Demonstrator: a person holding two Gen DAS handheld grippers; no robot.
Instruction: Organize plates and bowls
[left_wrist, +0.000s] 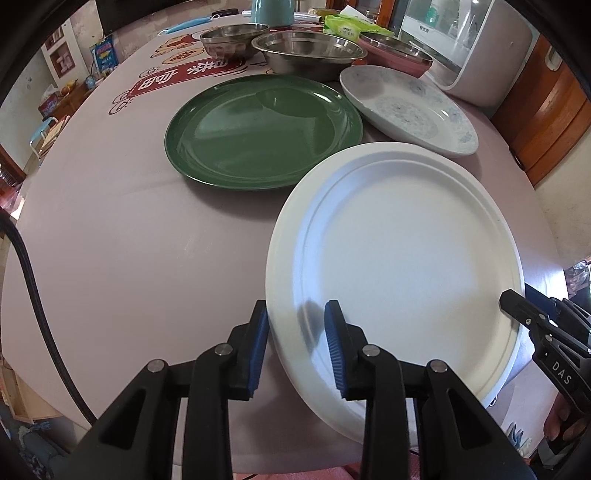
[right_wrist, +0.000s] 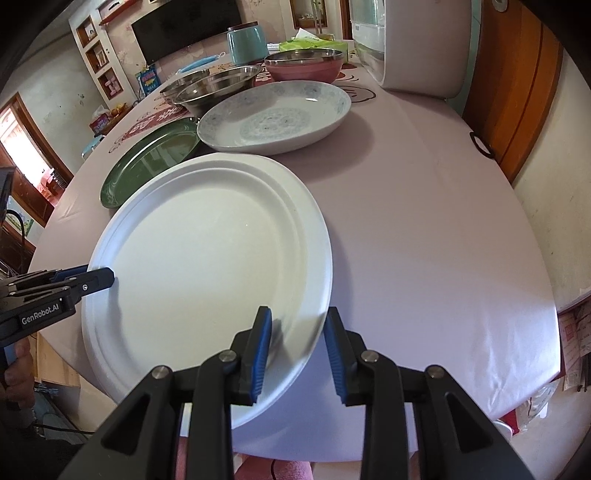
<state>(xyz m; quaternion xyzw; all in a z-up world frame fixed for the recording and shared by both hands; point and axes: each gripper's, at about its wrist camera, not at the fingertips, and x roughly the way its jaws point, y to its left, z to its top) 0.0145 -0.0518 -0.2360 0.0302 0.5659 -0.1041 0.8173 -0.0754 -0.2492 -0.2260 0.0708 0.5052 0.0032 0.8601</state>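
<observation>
Round surface (left_wrist: 129, 229) under a pale pink cloth is carrying the white plate (left_wrist: 399, 251) at the near edge, overhanging it toward 6 o'clock, with the green plate (left_wrist: 258, 129) lying at its 11 o'clock, the patterned plate (left_wrist: 406, 107) at its 12 o'clock, and the steel bowls (left_wrist: 303, 51) plus a pink bowl (left_wrist: 395, 55) sitting behind those. Left claw (left_wrist: 297, 347) is straddling the white plate's rim around 7 o'clock, right claw (right_wrist: 297, 350) is straddling it around 5 o'clock. Both are standing released, pads not pressing the rim.
</observation>
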